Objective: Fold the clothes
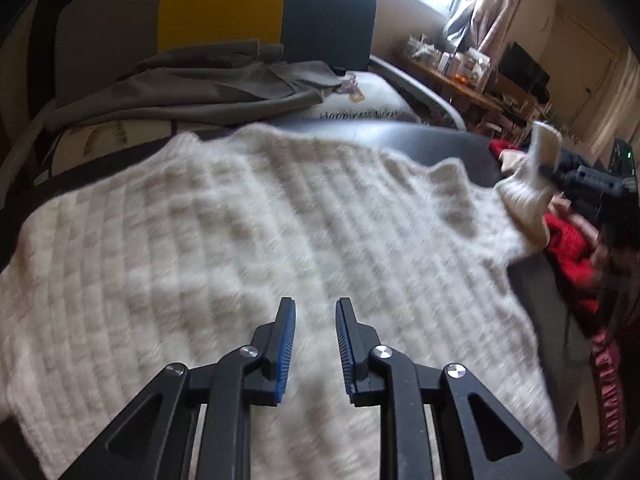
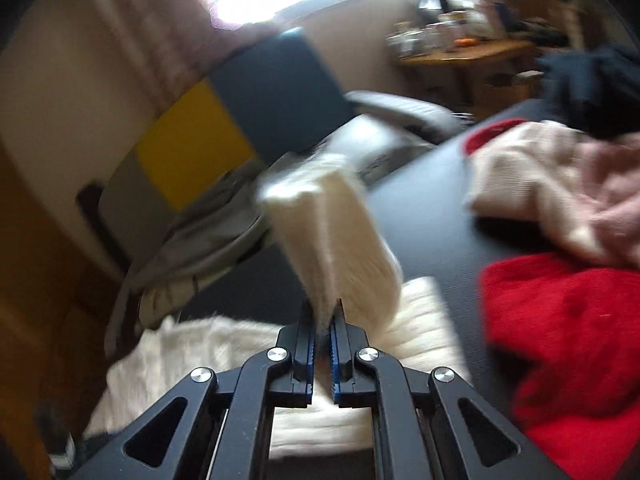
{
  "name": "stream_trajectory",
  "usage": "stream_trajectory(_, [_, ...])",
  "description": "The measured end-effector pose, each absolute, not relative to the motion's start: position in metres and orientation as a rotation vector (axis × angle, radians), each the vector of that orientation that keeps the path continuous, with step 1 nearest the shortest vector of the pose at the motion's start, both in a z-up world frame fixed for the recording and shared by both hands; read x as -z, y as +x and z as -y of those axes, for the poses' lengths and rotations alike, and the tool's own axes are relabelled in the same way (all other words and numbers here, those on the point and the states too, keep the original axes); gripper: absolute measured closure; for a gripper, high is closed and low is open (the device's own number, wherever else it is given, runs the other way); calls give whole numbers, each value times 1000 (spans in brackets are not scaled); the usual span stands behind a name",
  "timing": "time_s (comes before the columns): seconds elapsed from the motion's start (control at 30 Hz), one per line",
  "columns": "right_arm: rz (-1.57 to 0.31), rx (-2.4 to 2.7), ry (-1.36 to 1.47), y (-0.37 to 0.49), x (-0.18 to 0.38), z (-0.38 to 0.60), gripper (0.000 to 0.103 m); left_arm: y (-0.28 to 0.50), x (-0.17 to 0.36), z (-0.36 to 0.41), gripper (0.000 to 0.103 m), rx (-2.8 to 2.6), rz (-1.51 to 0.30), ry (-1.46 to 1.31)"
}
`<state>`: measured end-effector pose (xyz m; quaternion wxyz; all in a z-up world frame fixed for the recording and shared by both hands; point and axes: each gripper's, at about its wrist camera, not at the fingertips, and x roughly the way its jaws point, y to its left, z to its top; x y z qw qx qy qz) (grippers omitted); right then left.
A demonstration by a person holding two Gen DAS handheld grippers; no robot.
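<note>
A cream ribbed knit sweater lies spread flat over a dark table. My left gripper hovers just above its near part, open, with nothing between the blue pads. In the right wrist view my right gripper is shut on the sweater's sleeve, whose cuff stands lifted above the table. That same raised sleeve shows at the right of the left wrist view, with the right gripper on it.
A red knit garment and a beige garment are piled on the table's right side, with dark clothing behind. A grey garment lies on a chair beyond the table. A cluttered wooden desk stands by the window.
</note>
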<state>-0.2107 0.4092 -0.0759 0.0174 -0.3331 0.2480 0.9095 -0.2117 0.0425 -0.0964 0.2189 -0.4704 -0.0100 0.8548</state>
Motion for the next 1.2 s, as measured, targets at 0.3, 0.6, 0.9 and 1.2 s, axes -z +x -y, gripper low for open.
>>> stream_trajectory(0.3, [-351, -2952, -1274, -218, 101, -304, 97, -268, 85, -67, 75, -1967, 578, -1330])
stream_trajectory(0.6, [111, -2992, -1303, -195, 115, -255, 97, -308, 110, -101, 59, -1828, 757, -1421])
stream_trajectory(0.9, [152, -3007, -1279, -190, 121, -247, 97, -314, 140, -129, 61, -1692, 750, -1584])
stream_trajectory(1.2, [1, -3014, -1250, -176, 109, -260, 89, -302, 123, -146, 97, -1700, 642, -1514])
